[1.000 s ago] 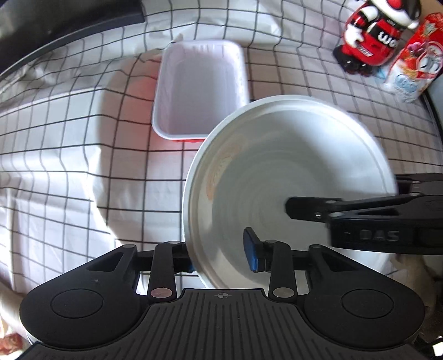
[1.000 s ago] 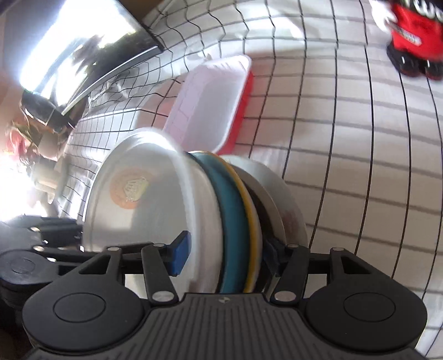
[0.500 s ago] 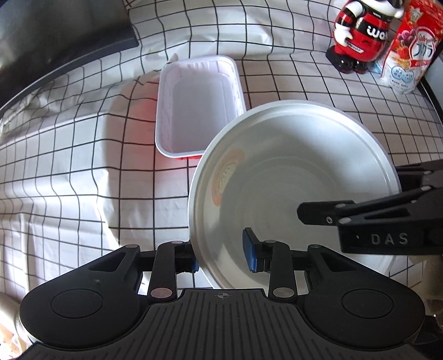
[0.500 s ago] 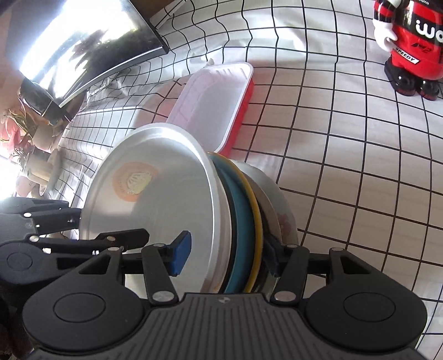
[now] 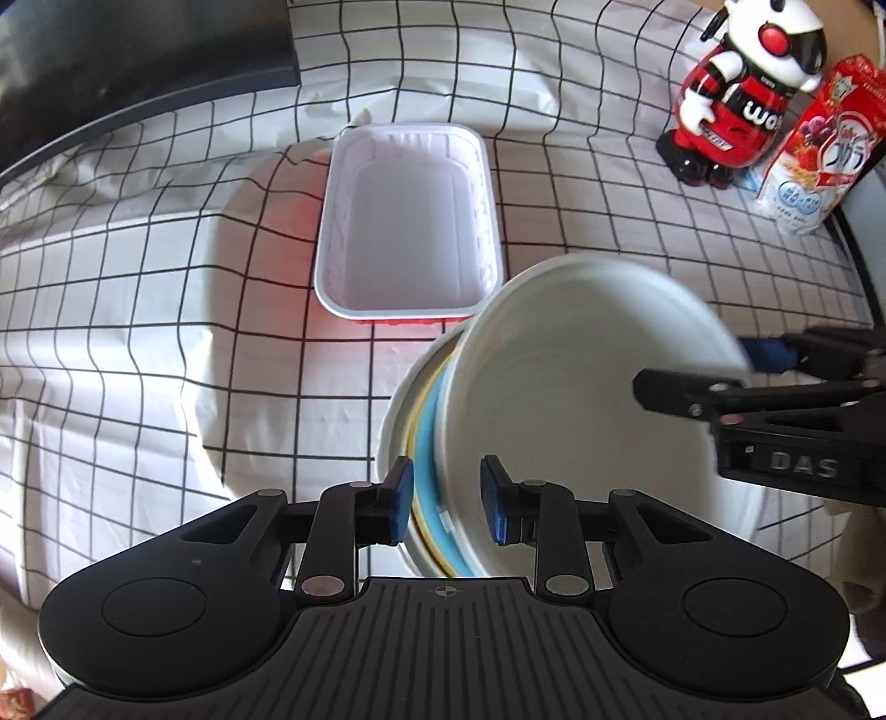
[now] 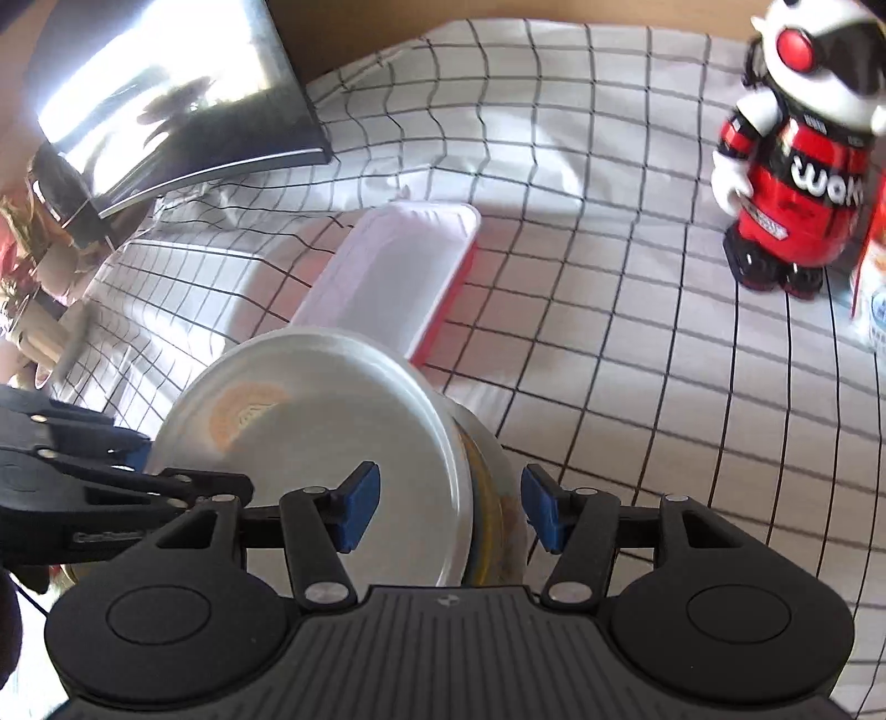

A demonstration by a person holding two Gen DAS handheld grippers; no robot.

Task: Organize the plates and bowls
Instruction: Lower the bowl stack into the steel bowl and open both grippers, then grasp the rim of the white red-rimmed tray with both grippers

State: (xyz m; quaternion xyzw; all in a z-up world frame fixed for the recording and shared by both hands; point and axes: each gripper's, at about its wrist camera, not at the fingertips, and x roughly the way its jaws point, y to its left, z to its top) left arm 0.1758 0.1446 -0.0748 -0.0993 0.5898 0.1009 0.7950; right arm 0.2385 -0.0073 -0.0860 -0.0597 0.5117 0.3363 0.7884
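Two grippers, one load: a person worked a tilted stack of dishes [image 5: 434, 437] over a check-cloth surface [image 5: 138, 332]. At far left a single dark screen [image 5: 138, 50] sat idle on the cloth's edge. Next came one empty tray [image 5: 410, 221], white inside and red outside, just beyond the stack. It was prob. the drop-off spot, though that was only a guess.

At centre, the left gripper [image 5: 446, 501] was closing astride the stack's near rim, one blue pad outside the outermost dish and one inside the top white plate [image 5: 581, 415]. No firm squeeze showed yet. It looked like a second hold was being added so the pile wouldn't fan out, as the top plate already leaned away from the rest.

Four rims could be counted in the stack: an outer white one, a yellow, a pale blue and the top plate. Any more were hidden. Whether the stack touched the cloth couldn't be told.

The right gripper [image 6: 449, 512] had the far rim clamped across the whole pile, apparently carrying the weight.

At far right stood one red-and-white toy robot [image 5: 742, 99] and one snack packet [image 5: 814, 160], well apart from the dishes and not part of the job.
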